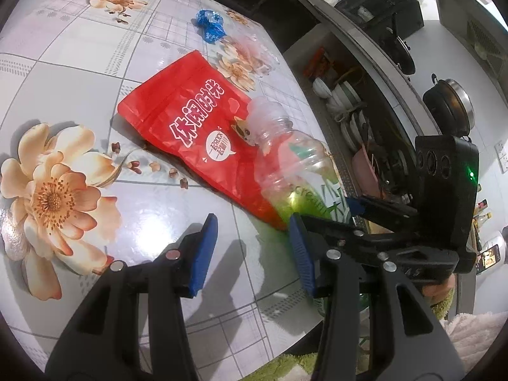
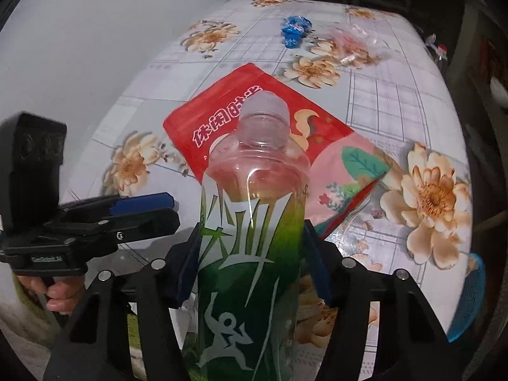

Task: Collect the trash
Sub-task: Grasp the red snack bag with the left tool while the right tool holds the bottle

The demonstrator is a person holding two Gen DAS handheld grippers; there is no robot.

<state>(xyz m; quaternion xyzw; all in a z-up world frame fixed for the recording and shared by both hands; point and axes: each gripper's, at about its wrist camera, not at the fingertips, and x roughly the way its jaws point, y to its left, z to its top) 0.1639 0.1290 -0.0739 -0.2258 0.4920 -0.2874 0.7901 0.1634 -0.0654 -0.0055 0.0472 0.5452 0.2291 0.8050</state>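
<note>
The right hand-held gripper (image 2: 250, 263) is clamped around the green-labelled body of an empty plastic bottle (image 2: 254, 222), one pad against each side, in the lower centre of the right wrist view. The bottle's neck points up the frame over a red snack pouch (image 2: 222, 120) that lies flat on the flowered table (image 2: 412, 111). The left hand-held gripper (image 1: 250, 254) hangs released over bare table at the lower middle of the left wrist view, nothing between its blue pads (image 1: 206, 247). Farther up the frame lie a crumpled blue wrapper (image 2: 293, 30) and a clear plastic bag (image 2: 355, 47). To carry this step through well, I would keep the squeeze light, since a thin empty bottle probably buckles and slips. The grip sits near mid-body, which should stop it swinging. No bin shows in either view. The free gripper could take the pouch by an edge.
</note>
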